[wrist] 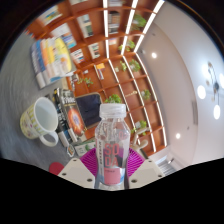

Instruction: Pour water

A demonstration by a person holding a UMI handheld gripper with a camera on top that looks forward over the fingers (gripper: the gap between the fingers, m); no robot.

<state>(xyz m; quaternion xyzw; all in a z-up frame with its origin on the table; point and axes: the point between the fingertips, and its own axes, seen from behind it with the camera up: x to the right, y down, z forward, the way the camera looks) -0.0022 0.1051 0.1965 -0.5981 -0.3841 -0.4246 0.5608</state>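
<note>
Plainly, scene: the view is tilted, with wooden shelving (120, 70) running away beyond the fingers and a white ceiling with round lights off to the right.
Gripper: the gripper (110, 168) points forward with its two fingers low in the view, their pink pads (92, 160) facing inward.
Finger state: clenched on the water bottle (112, 140), a pad pressing on each side of its lower body.
Water bottle: clear plastic, white cap on top, a label with a pink band around its middle; it stands upright between the fingers, lifted against the shelving behind.
Mug (40, 120): white with a patterned band, lying to the left of the bottle, its open mouth turned toward the bottle and its handle away; apart from the bottle.
Other items: an orange and dark object (72, 118) sits between mug and bottle; books (50, 60) lie farther off beyond the mug.
</note>
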